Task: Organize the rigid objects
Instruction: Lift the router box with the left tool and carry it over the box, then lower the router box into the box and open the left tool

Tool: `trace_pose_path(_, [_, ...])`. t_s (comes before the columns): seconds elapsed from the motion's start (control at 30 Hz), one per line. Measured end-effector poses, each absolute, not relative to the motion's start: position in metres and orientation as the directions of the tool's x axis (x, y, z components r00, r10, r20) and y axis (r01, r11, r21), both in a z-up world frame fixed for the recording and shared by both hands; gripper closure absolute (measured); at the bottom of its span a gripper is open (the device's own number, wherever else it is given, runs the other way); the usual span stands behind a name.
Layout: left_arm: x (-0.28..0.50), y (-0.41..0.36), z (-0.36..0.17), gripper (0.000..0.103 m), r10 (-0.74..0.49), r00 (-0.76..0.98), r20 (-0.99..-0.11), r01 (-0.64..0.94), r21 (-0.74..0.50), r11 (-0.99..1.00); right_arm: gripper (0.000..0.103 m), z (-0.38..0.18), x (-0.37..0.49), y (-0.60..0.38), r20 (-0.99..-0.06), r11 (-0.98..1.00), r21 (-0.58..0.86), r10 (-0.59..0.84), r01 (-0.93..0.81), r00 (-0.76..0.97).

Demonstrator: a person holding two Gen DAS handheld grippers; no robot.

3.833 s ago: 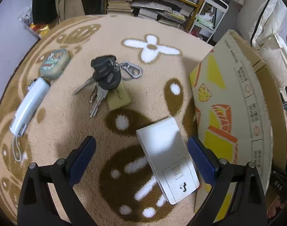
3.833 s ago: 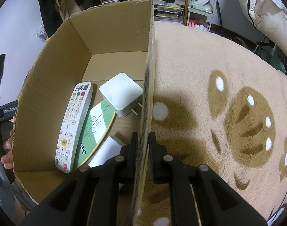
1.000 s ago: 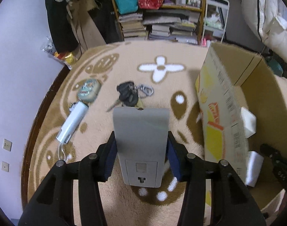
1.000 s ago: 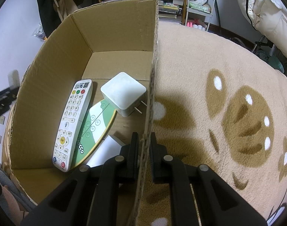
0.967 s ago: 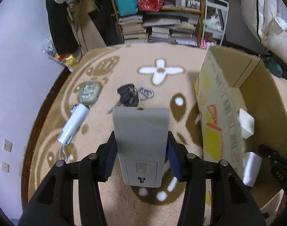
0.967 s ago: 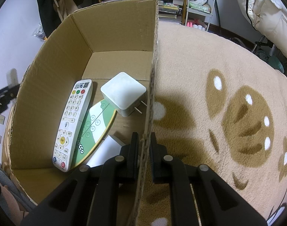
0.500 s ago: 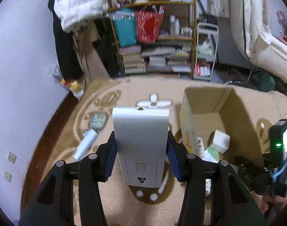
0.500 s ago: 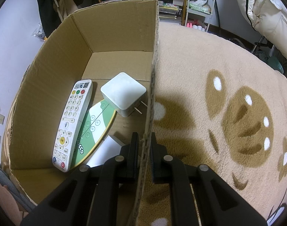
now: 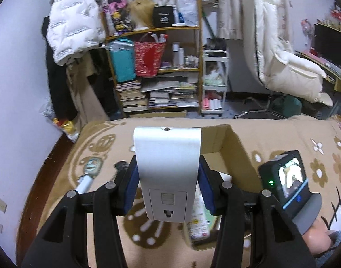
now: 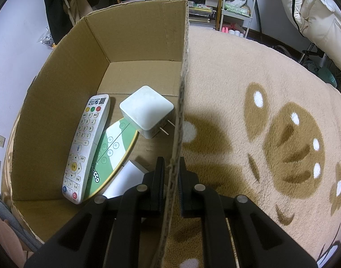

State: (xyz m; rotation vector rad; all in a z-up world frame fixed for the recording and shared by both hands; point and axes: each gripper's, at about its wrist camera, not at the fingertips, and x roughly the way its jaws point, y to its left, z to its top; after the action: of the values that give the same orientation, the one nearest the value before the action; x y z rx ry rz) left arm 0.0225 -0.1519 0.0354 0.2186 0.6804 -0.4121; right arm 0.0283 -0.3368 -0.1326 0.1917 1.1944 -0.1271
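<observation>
- Left claw (image 9: 168, 186) is clenched on a white device (image 9: 167, 169), held centre frame, above the carpet (image 9: 282, 138), w/ the cardboard box (image 9: 235, 154) behind, centre-right;
- Right claw (image 10: 171, 184) is clamped on the box's right wall, lower centre;
- Inside, left of frame: remote (image 10: 86, 147), green card (image 10: 112, 154), white charger cube (image 10: 147, 111).

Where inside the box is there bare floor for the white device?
The far half of the box floor, between the back wall and the charger, is bare. The near half is crowded: remote, green card, white paper.
</observation>
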Motion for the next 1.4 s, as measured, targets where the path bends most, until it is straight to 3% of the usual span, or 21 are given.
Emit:
trace_pose_path(0.7, [0.053, -0.197, -0.034, 0.055, -0.355, 0.573, -0.738, 0.501, -0.027, 0.865, 0.092, -0.133, 0.028, -0.336, -0.931, 0.977, 0.08, 0.002, 0.199, 0.364])
trace_pose_path(1.4, [0.055, -0.208, -0.066, 0.055, -0.272, 0.527, -0.805, 0.505, 0.039, 0.862, 0.091, -0.133, 0.028, -0.333, -0.931, 0.977, 0.08, 0.001, 0.2, 0.365])
